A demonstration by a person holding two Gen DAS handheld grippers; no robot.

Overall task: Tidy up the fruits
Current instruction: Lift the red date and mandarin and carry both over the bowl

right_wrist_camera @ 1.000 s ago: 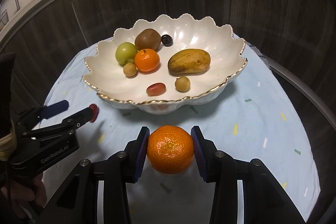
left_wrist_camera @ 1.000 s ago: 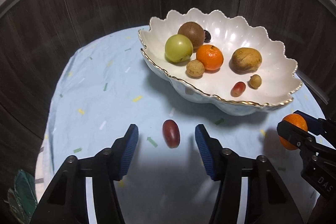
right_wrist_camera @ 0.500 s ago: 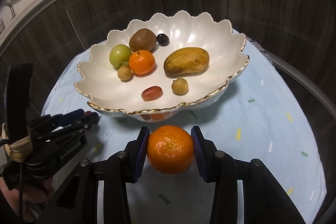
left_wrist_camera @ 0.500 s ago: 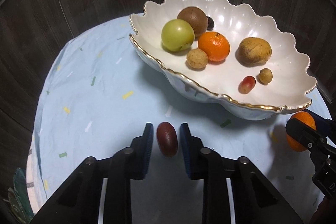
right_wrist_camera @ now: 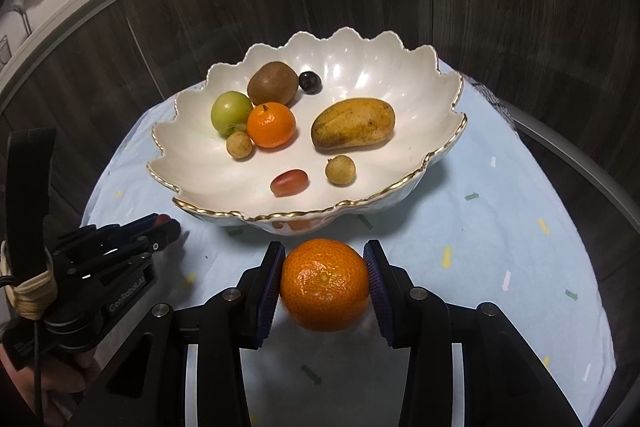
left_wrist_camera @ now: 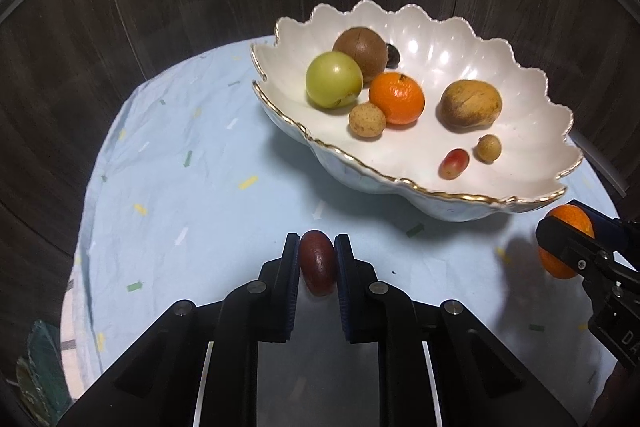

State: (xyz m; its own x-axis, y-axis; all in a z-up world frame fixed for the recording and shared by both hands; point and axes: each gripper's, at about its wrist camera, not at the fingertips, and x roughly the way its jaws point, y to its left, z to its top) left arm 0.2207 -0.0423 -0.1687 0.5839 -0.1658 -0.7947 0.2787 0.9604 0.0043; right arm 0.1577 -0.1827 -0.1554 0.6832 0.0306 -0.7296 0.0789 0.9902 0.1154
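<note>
A dark red grape [left_wrist_camera: 318,267] lies on the light blue cloth [left_wrist_camera: 180,187] just in front of the white scalloped bowl [left_wrist_camera: 440,189]. My left gripper [left_wrist_camera: 317,241] is closing tight on the grape, with its blue pads pressing both sides. In the right wrist view the left gripper [right_wrist_camera: 168,225] sits low at the left, with a bit of red at its tips. My right gripper [right_wrist_camera: 323,251] is shut on a tangerine [right_wrist_camera: 324,285] near the bowl's [right_wrist_camera: 296,215] front rim. The tangerine [left_wrist_camera: 558,267] and right gripper [left_wrist_camera: 568,227] also show at the right edge of the left wrist view.
The bowl holds a green apple [right_wrist_camera: 230,111], kiwi [right_wrist_camera: 272,83], tangerine [right_wrist_camera: 272,125], mango [right_wrist_camera: 352,123], two longans, a red grape [right_wrist_camera: 289,182] and a dark cherry [right_wrist_camera: 310,81]. A dark wood wall curves behind. Open cloth lies left and right of the bowl.
The left gripper's jaws came together from wide apart onto the dark red grape and edged forward toward the bowl. The right gripper kept still, holding the tangerine.
</note>
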